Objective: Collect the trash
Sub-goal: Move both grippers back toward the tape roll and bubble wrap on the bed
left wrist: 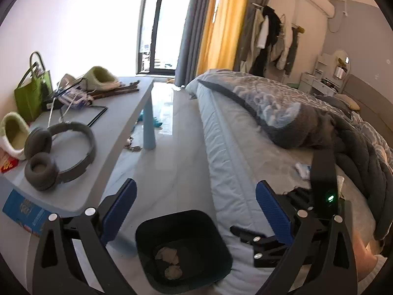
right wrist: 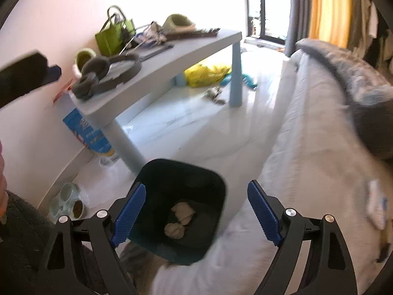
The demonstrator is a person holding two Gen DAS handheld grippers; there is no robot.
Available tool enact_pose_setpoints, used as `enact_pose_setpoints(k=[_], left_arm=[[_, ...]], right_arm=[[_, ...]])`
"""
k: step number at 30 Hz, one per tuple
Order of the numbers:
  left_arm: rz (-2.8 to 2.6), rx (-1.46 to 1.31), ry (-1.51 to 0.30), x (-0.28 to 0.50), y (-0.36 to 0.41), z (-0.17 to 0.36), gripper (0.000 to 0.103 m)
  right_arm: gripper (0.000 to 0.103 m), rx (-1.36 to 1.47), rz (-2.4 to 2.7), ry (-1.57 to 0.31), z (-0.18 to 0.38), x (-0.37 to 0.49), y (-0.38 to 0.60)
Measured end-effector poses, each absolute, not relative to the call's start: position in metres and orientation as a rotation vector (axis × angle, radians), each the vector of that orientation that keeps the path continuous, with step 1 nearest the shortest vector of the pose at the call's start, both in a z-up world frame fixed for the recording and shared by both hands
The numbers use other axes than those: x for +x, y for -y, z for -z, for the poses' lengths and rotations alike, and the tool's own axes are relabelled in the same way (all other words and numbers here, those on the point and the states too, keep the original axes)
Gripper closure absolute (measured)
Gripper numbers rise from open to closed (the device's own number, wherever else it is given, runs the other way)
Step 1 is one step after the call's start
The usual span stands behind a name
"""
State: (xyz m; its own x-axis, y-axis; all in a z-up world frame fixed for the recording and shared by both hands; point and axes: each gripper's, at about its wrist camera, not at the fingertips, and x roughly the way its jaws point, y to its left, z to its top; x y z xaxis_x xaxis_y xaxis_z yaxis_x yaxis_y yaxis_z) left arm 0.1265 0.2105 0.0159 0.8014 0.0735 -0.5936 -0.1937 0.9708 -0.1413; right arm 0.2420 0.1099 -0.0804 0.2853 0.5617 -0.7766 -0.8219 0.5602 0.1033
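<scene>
A dark green trash bin (left wrist: 184,248) stands on the floor between the low table and the bed, with crumpled paper wads (left wrist: 167,254) inside; it also shows in the right wrist view (right wrist: 181,209) with the wads (right wrist: 179,217). My left gripper (left wrist: 196,209) is open and empty above the bin. My right gripper (right wrist: 196,212) is open and empty over the bin's mouth. The right gripper's black body (left wrist: 321,172) shows at the right over the bed edge. A small white and blue wrapper (left wrist: 303,169) lies on the bed, seen also in the right wrist view (right wrist: 377,205).
A light blue low table (left wrist: 122,125) holds grey headphones (left wrist: 59,152), a green bag (left wrist: 29,93), slippers and clutter. The bed (left wrist: 245,152) with a grey blanket is on the right. A yellow bag (right wrist: 206,73) and small scraps (right wrist: 215,94) lie under the table. A blue package (right wrist: 86,132) leans by the wall.
</scene>
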Motion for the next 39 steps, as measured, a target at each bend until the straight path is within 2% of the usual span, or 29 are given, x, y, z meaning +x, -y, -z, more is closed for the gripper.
enact_pose_setpoints(k=[9,23,38,39], left_arm=[[-0.09,-0.187,-0.626,0.145,-0.172,-0.012,0.004],[0.025,-0.146,-0.662,0.175,-0.106,0.008,0.004],[0.177,-0.168,-0.703,0.202,-0.043,0.035,0.005],[0.188,-0.166,-0.704,0.202,-0.039,0.036,0.005]], right_arm=[[0.017,-0.302,-0.834,-0.759,0.047,0.262,-0.045],[0.017,-0.179,-0.651,-0.715,0.028,0.298,0.055],[0.017,-0.074,-0.532,-0.765,0.041,0.319,0.117],[0.02,-0.057,-0.528,-0.777,0.043,0.322,0.121]])
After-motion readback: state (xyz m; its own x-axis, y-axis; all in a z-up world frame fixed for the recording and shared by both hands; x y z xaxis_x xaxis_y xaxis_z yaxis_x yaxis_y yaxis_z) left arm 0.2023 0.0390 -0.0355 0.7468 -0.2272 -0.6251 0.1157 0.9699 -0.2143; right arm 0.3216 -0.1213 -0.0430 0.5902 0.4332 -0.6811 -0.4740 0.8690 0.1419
